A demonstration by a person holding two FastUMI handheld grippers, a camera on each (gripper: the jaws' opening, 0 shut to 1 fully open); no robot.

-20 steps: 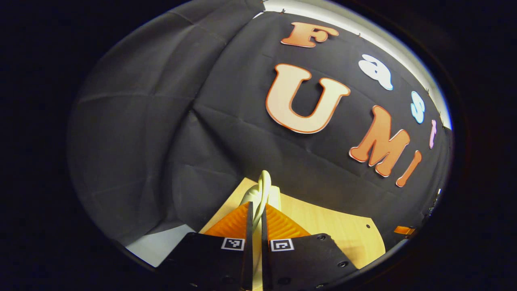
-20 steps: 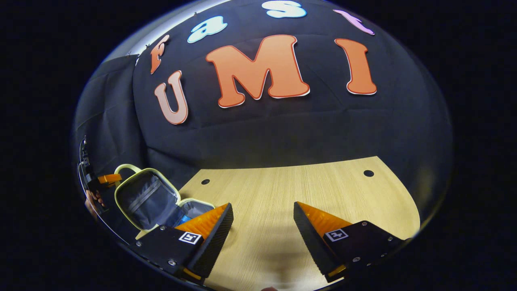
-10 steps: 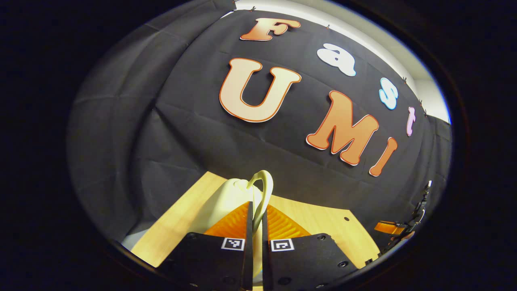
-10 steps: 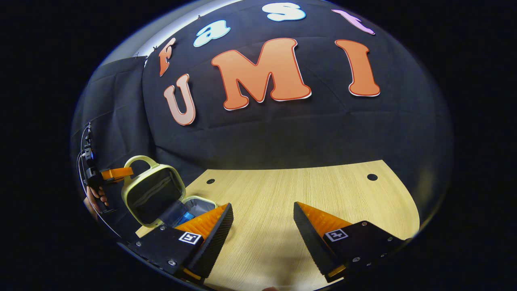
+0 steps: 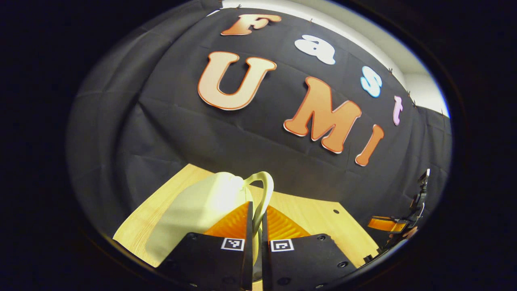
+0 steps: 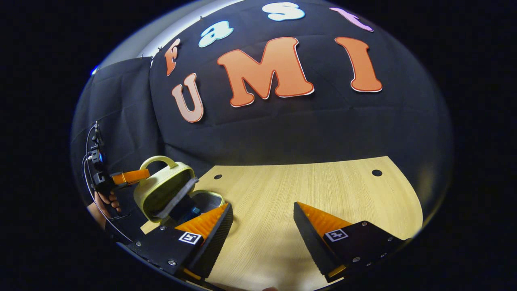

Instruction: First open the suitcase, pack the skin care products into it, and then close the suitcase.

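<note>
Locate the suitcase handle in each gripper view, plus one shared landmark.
Left gripper view: suitcase handle low centre, pinched between the left gripper fingers.
Right gripper view: suitcase handle at far left, atop the half-lowered lid, by the left gripper.
Shared landmark: the wooden table.

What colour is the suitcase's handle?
Pale yellow-green, like the suitcase shell; the handle shows best in the right gripper view.

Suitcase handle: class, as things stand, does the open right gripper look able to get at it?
Probably not without crowding. The left gripper is already shut on the suitcase handle, occupying it, while the right gripper hangs open over bare table, off to one side of the suitcase.
</note>
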